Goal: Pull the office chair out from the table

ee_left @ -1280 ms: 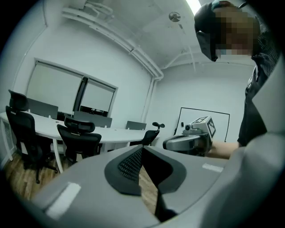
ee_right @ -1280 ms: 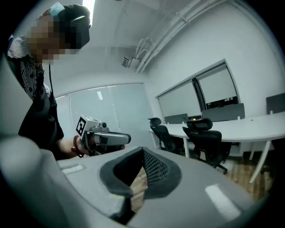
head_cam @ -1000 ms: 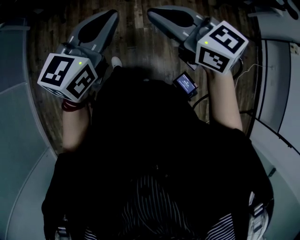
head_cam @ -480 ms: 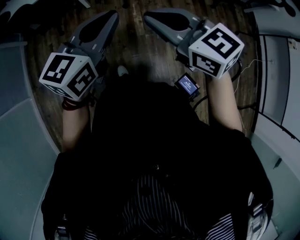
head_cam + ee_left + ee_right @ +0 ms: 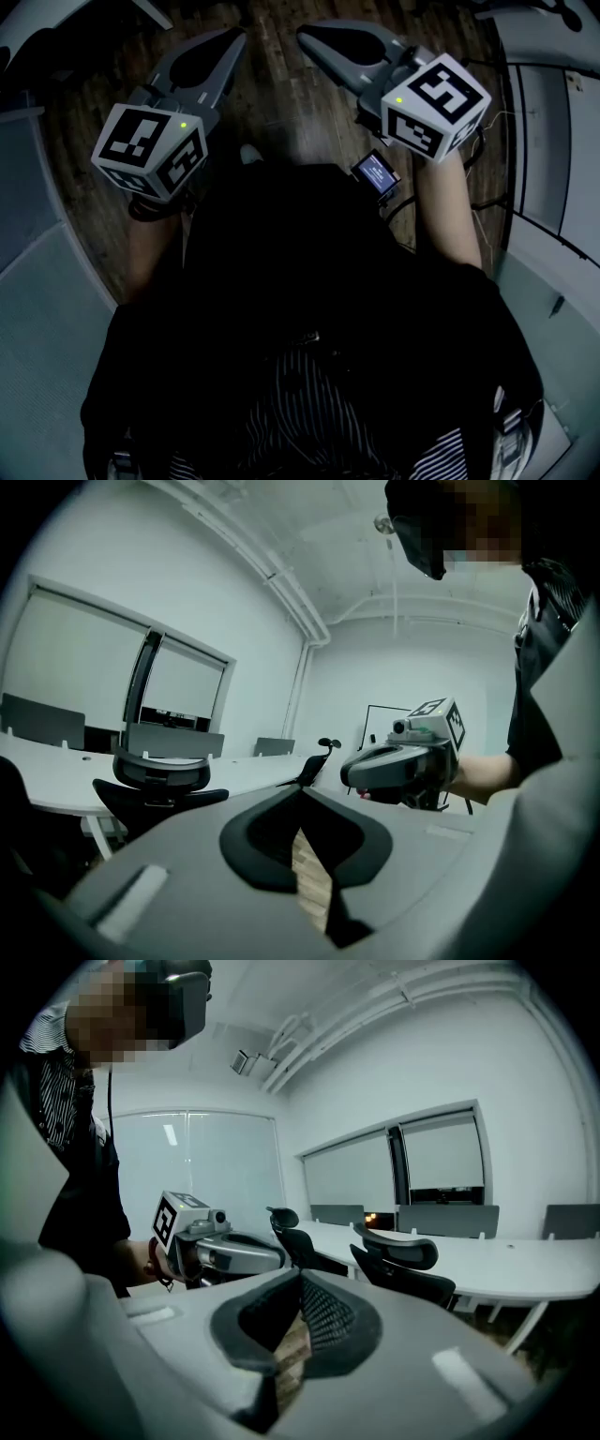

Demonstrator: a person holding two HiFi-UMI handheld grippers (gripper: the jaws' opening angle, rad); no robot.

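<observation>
Black, curved-headrest office chair sits 9 o'clock of left gripper, 3 o'clock of right gripper; both fingers closed, empty.

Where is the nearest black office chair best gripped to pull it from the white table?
Probably the curved headrest bar atop the black office chair, approached from its back, away from the white table: it is thin, raised and faces the room. The right gripper, now shut, must open first.
</observation>
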